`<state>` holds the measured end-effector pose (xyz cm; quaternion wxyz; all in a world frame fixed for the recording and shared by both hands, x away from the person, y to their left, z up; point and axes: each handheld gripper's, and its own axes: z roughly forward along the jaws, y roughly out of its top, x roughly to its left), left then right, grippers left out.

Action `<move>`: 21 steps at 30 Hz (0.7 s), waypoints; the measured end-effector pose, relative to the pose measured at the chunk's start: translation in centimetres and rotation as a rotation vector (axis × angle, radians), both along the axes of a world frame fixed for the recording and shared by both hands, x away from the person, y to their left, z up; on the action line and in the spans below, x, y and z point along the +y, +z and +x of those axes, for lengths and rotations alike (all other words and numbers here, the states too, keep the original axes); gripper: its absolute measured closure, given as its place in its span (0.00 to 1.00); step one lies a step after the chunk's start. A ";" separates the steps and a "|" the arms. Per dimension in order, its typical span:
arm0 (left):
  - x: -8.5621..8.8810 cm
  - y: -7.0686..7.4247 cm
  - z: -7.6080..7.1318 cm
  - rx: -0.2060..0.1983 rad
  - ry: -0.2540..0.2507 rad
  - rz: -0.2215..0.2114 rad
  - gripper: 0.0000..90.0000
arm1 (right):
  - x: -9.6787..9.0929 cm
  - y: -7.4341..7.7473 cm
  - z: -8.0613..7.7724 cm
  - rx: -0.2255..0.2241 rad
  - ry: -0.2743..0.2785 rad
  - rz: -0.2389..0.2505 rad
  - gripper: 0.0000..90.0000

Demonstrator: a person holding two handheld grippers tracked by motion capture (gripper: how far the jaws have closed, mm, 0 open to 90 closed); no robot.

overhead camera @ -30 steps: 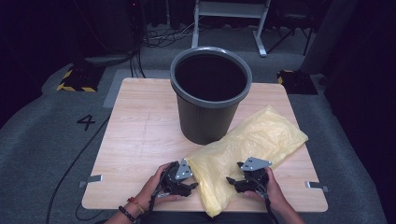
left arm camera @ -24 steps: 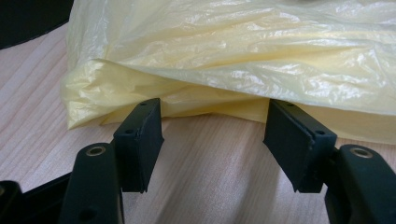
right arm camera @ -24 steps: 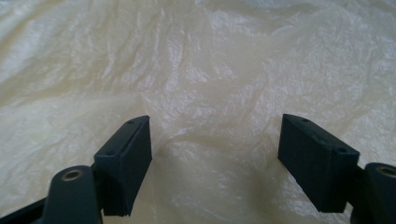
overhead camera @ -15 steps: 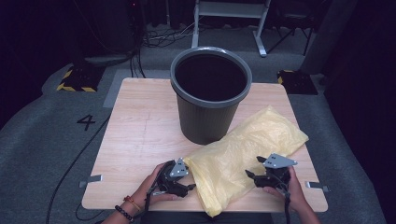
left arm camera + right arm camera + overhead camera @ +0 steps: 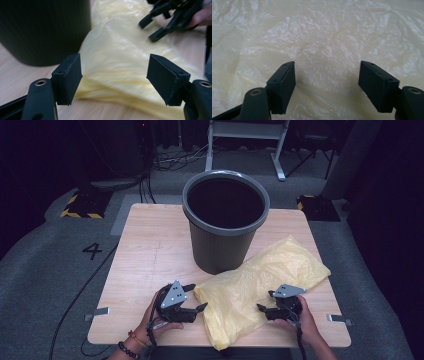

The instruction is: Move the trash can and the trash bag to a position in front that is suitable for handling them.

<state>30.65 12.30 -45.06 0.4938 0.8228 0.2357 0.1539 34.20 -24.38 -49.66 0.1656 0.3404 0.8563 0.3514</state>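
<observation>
One yellow plastic bag [image 5: 260,290] lies crumpled at five o'clock of one dark bin [image 5: 225,220] on one wooden table [image 5: 150,250], with the left gripper [image 5: 196,297] at its nine o'clock edge, jaws spread after closing slightly, nothing between them, and the right gripper [image 5: 266,309] above its four o'clock part, spread, empty.

The counter [image 5: 150,250] is lit from above, while the surrounding floor [image 5: 45,270] is left dim and the background near black. The high view is soft and slightly grainy. In the left gripper view, the right gripper [image 5: 172,17] is smeared by motion blur. Glossy highlights are seen across the yellow bag [image 5: 324,37], and soft shadows are cast under the jaws.
</observation>
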 end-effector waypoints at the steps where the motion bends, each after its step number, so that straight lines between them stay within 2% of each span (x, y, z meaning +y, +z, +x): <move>1: -0.4 -0.2 -0.1 0.003 -0.016 0.017 0.31 | 0.9 0.0 -0.2 0.004 0.017 0.004 0.33; 2: -1.2 -0.9 -0.1 0.029 -0.046 0.061 0.31 | 1.4 0.0 -0.4 0.008 0.026 0.007 0.33; 4: -1.8 -2.0 0.3 0.066 -0.067 0.115 0.31 | 2.1 0.0 -0.7 0.009 0.048 0.005 0.33; 6: -2.1 -3.0 0.7 0.088 -0.063 0.175 0.31 | 2.4 0.0 -0.9 0.008 0.069 0.000 0.32; 7: -2.1 -3.0 0.7 0.088 -0.063 0.175 0.32 | 2.5 0.0 -0.9 0.009 0.076 0.000 0.32; 8: -2.1 -3.3 0.9 0.105 -0.075 0.177 0.32 | 2.5 0.0 -0.9 0.009 0.076 0.000 0.32; 9: -2.0 -3.7 1.2 0.108 -0.072 0.205 0.34 | 2.3 0.0 -1.0 0.013 0.092 0.005 0.32; 12: -1.8 -4.0 1.5 0.121 -0.075 0.219 0.36 | 1.9 0.2 -1.1 0.008 0.108 0.028 0.32; 13: -1.8 -4.3 1.6 0.120 -0.059 0.272 0.37 | 1.4 0.6 -1.2 0.003 0.123 0.051 0.31; 14: -1.8 -4.3 1.6 0.120 -0.059 0.272 0.38 | 0.9 0.9 -1.3 0.000 0.124 0.066 0.30; 15: -1.7 -4.6 1.7 0.121 -0.061 0.292 0.38 | 0.9 0.9 -1.3 0.000 0.124 0.066 0.30; 16: -1.4 -4.7 1.8 0.126 -0.070 0.280 0.38 | 0.4 1.2 -1.3 -0.003 0.123 0.086 0.31; 17: -0.9 -4.7 2.1 0.142 -0.065 0.273 0.38 | -0.8 2.0 -1.3 -0.026 0.110 0.093 0.30; 18: -0.9 -4.7 2.1 0.142 -0.065 0.273 0.38 | -0.8 2.0 -1.3 -0.026 0.110 0.093 0.30; 19: -0.3 -4.7 2.3 0.162 -0.074 0.265 0.38 | -2.4 2.7 -1.2 -0.071 0.069 0.083 0.30; 21: 0.4 -4.7 2.4 0.178 -0.073 0.259 0.38 | -4.3 2.9 -0.9 -0.092 -0.005 0.064 0.30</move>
